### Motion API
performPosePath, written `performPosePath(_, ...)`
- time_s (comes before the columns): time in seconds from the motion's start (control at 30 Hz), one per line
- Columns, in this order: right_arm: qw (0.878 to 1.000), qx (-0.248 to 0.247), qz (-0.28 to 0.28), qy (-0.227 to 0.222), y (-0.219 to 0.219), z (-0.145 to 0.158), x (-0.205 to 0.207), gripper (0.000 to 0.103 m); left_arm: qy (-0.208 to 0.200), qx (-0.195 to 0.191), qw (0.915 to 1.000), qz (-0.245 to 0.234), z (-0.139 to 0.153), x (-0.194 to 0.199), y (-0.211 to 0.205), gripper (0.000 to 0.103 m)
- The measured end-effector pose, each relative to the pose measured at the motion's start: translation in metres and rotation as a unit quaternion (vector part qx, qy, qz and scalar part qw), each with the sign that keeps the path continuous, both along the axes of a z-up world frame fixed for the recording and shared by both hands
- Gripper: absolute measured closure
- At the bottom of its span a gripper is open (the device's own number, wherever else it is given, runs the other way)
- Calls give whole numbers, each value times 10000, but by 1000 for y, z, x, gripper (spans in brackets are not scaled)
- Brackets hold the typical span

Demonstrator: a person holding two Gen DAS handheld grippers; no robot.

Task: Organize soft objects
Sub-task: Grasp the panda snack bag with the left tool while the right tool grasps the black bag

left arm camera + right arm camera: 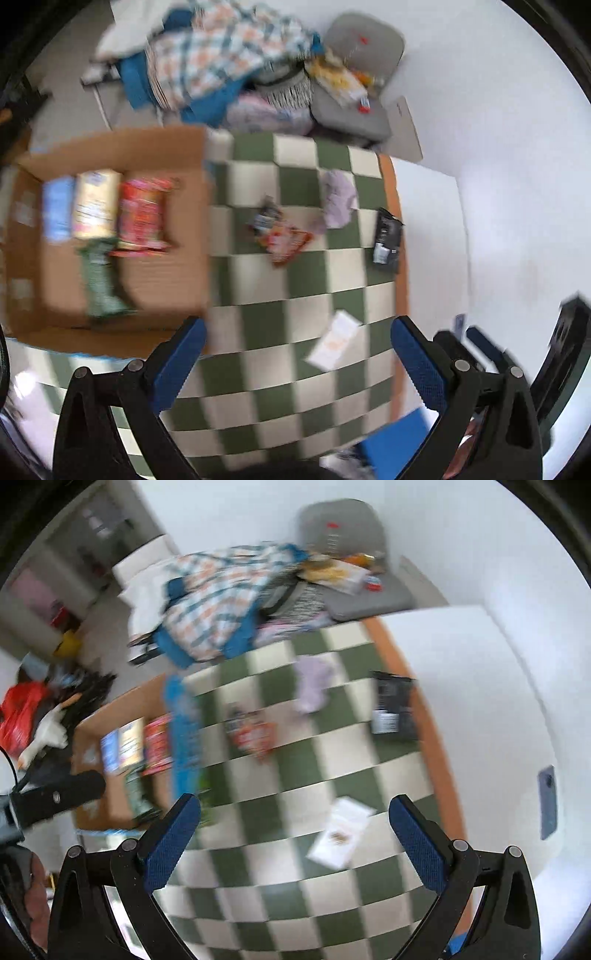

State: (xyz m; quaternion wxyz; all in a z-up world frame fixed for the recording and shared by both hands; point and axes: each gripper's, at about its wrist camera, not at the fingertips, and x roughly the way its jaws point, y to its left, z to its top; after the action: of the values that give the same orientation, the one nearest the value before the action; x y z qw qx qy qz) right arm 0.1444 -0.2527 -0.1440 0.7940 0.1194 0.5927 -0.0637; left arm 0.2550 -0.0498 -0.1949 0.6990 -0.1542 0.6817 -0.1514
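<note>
The right gripper (295, 825) hangs above the green and white checkered cloth (280, 893) with its blue fingers (173, 834) wide apart, nothing between them. Just ahead, nearer the right finger, lies a white packet (341, 834). Farther ahead are a red snack bag (255, 734), a lilac cloth (312, 685) and — beyond the right finger — a black pouch (391, 705). Left of the left finger stands the cardboard box (110, 797) — packets inside.

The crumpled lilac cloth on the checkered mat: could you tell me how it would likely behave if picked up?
The crumpled lilac cloth looks bunched and shapeless, so it would probably droop limply. It appears thin, likely light, and seems unlikely to roll.
</note>
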Motion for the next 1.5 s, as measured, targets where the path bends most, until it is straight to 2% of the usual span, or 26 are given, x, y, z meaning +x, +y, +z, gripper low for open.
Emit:
performPosePath(0.1, 9993, 11, -339, 163, -55, -22, 14, 0, 504, -132, 9984, 201, -40, 29, -38, 1)
performPosePath(0.23, 9977, 105, -590, 325, -113, -55, 38, 0, 985, 125, 9939, 480, -92, 59, -69, 1)
performPosePath(0.43, 9952, 225, -679, 674, -162, -104, 76, 0, 1536, 728, 9829, 712, -158, 82, -79, 1)
performPosePath(0.57, 9931, 256, -600, 977, -179, -139, 103, 0, 1763, 859, 9764, 905, -181, 90, -74, 1)
performPosePath(0.8, 9854, 439, -467, 1577, -187, -205, 131, 0, 1892, 1052, 9707, 1045, -205, 95, -71, 2)
performPosePath(0.87, 9821, 512, -496, 1745, -187, -224, 136, 0, 1839, 1023, 9715, 1094, -207, 95, -70, 18)
performPosePath(0.93, 9798, 606, -548, 1825, -186, -238, 139, 0, 1785, 994, 9729, 1086, -208, 94, -68, 44)
performPosePath(1.07, 9794, 703, -546, 1814, -178, -254, 145, 0, 1689, 913, 9760, 1027, -208, 89, -65, 46)
performPosePath(1.23, 9785, 659, -515, 1884, -167, -266, 156, 1, 1461, 1052, 9801, 838, -202, 91, -68, 51)
performPosePath(1.3, 9780, 592, -576, 1913, -163, -270, 158, 7, 1411, 1081, 9806, 824, -201, 91, -69, 52)
performPosePath(1.37, 9789, 509, -578, 1893, -160, -271, 159, 9, 1364, 1109, 9810, 825, -201, 91, -72, 53)
performPosePath(1.43, 9796, 394, -521, 1900, -155, -272, 160, 13, 1319, 1143, 9815, 789, -199, 90, -79, 59)
performPosePath(1.5, 9813, 104, -377, 1884, -151, -271, 164, 26, 1290, 1201, 9817, 724, -199, 92, -87, 60)
